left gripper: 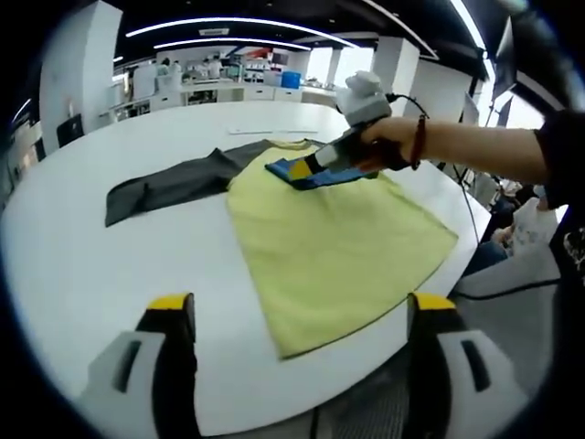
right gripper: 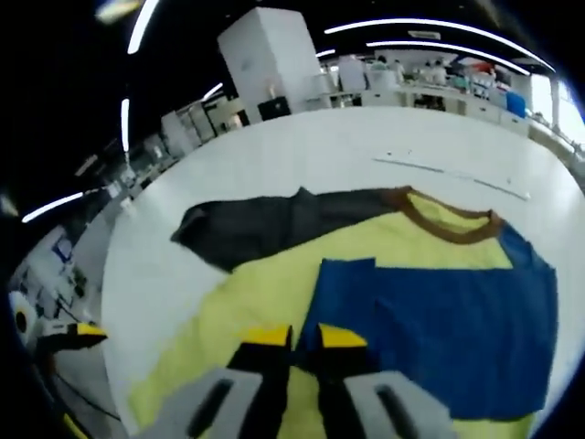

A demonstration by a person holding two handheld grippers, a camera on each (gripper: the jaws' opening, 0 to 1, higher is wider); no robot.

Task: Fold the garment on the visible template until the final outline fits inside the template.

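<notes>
1. Left gripper view: the left gripper point(left gripper: 302, 315) hangs over the near edge of the white table point(left gripper: 82, 265) with its two yellow-tipped jaws spread wide and nothing between them.
2. Same view: the garment point(left gripper: 338, 242), a yellow shirt, lies flat on the table just beyond the jaws, its hem corner nearest the camera. A dark grey sleeve point(left gripper: 169, 186) stretches out from it to the left.
3. Same view: the right gripper point(left gripper: 315, 172) comes in from the right, held by a hand point(left gripper: 388, 142), and sits low over the shirt's upper part, where blue fabric shows under it.
4. Right gripper view: the right gripper point(right gripper: 304, 338) points down at the shirt, jaws drawn nearly together. They lie right at the edge of the blue panel point(right gripper: 448, 320), but whether cloth is pinched between them I cannot tell.
5. Same view: the blue panel covers the right part of the yellow shirt, below the brown collar point(right gripper: 443, 219). The dark grey sleeve runs off to the left on the table.
6. Same view: a thin pale strip point(right gripper: 448, 171) lies on the table beyond the collar, well apart from the shirt.
</notes>
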